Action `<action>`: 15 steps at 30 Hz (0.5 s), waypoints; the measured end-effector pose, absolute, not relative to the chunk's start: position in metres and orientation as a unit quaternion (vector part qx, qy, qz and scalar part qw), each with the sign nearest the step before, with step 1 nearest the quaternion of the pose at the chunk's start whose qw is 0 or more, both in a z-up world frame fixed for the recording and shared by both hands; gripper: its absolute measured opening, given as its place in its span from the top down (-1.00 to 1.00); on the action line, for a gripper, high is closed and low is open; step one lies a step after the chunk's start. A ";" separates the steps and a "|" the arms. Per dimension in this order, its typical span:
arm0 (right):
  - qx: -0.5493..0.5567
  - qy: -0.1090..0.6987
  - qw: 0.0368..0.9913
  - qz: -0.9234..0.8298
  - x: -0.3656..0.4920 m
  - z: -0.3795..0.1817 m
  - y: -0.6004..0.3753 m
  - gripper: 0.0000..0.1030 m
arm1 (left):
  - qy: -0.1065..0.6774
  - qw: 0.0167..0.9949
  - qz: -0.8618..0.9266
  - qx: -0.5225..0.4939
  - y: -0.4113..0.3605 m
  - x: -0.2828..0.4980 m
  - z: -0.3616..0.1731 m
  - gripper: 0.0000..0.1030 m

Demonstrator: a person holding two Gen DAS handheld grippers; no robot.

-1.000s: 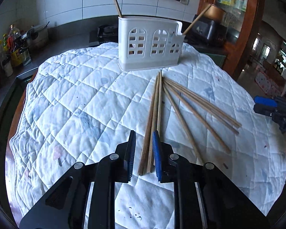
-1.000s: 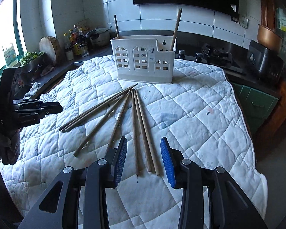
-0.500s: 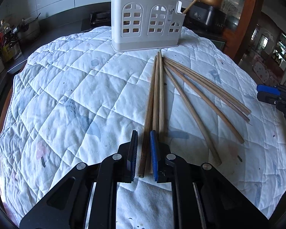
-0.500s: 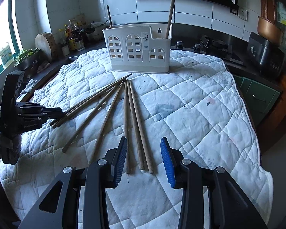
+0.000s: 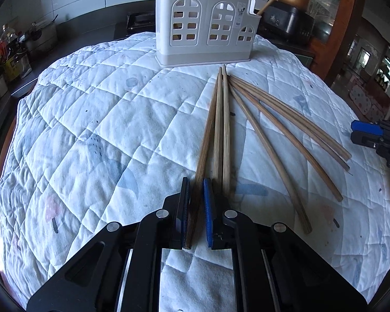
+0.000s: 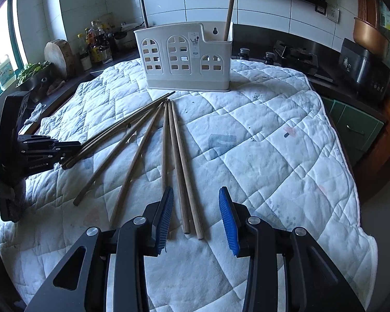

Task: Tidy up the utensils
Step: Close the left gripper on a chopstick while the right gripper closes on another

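Note:
Several wooden chopsticks lie fanned on a white quilted cloth, also in the right wrist view. A white utensil holder stands behind them with a chopstick at each end; it also shows in the right wrist view. My left gripper has its jaws nearly closed around the near end of the leftmost chopstick; a small gap remains on the right side. My right gripper is open with two chopsticks between its pads.
Kitchen counter behind with bottles, a chopping block, a stove and a dark appliance. The other gripper appears at each view's edge. The cloth's edge drops off at right.
My left gripper moved forward and narrowed its jaws around the leftmost chopstick. My right gripper moved forward over two chopsticks and stayed open.

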State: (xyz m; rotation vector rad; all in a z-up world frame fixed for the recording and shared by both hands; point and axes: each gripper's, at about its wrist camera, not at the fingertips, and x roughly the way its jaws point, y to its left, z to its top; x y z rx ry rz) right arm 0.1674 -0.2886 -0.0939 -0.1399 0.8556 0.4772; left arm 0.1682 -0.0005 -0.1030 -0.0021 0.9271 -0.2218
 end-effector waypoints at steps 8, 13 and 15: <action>-0.098 0.424 0.870 0.232 0.177 -0.111 -0.279 0.59 | 0.445 0.889 -0.106 -0.004 0.000 0.170 -0.104 0.82; -0.116 0.427 0.864 0.239 0.185 -0.117 -0.272 0.71 | 0.445 0.889 -0.110 0.000 0.000 0.170 -0.104 0.82; -0.124 0.428 0.861 0.243 0.187 -0.119 -0.269 0.73 | 0.445 0.889 -0.111 0.000 0.000 0.170 -0.104 0.82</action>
